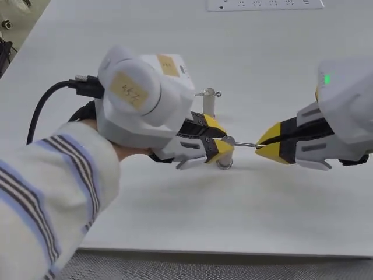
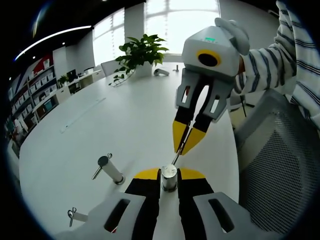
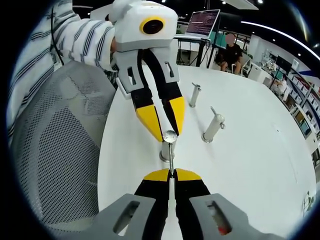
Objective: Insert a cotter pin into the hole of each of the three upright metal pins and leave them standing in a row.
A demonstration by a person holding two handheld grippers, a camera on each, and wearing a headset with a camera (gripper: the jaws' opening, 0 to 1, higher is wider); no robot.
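- Jaws of left gripper (image 1: 220,139) clamping short upright silver metal pin (image 1: 226,156)
- Pinching thin wire cotter pin (image 1: 245,144) in shut right gripper (image 1: 263,143), tip meeting pin's head

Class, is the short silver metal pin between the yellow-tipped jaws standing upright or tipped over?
Upright: the short silver metal pin stands on its base on the white table, clamped by the left gripper.

Bright, even indoor light covers the white table (image 1: 175,221), with only a soft, faint shadow at the foot of the metal pin (image 1: 225,158). In the left gripper view the windows (image 2: 192,25) glare pure white, and both gripper views bend strongly toward their edges. The striped sleeve (image 1: 46,192) nearest the head camera looks slightly blurred.
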